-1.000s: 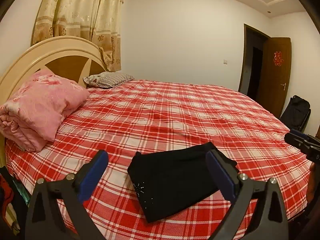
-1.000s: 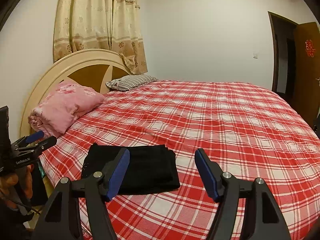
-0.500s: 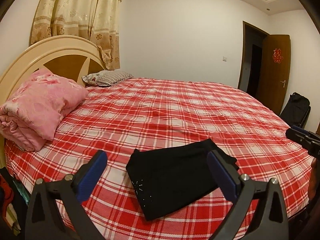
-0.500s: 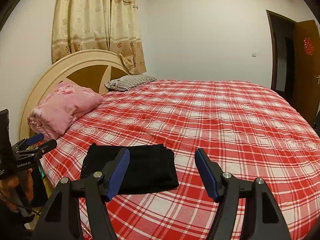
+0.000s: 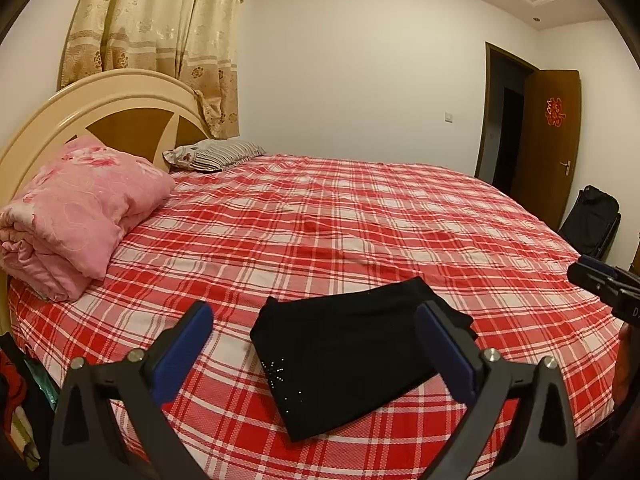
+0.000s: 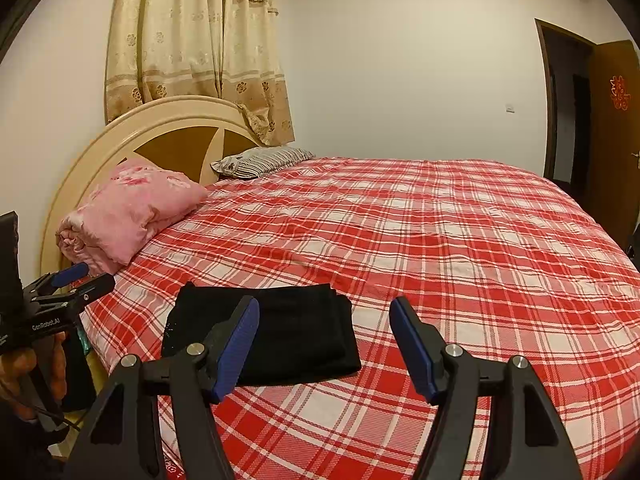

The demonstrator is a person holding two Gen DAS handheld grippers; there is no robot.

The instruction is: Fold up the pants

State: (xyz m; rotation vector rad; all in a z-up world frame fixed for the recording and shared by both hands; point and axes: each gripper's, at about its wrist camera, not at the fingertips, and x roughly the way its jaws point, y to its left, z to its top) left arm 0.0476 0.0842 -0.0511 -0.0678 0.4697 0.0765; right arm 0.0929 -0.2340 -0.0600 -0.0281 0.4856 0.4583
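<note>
A home bedroom: a bed (image 5: 360,216) with headboard (image 5: 120,96), pillow (image 5: 212,154), quilt (image 5: 76,208), a curtain (image 5: 160,40), a door (image 5: 548,140).

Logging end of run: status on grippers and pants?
Left gripper open, empty, above bed. Right gripper open, empty. Pants folded flat near bed edge, untouched. Nothing in the way.

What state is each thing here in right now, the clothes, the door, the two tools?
Black pants: folded into a flat bundle on the bed.
Left tool: open, empty.
Right tool: open, empty.
Door: open.
Curtain: drawn shut.
Pink quilt: folded by the headboard.
</note>
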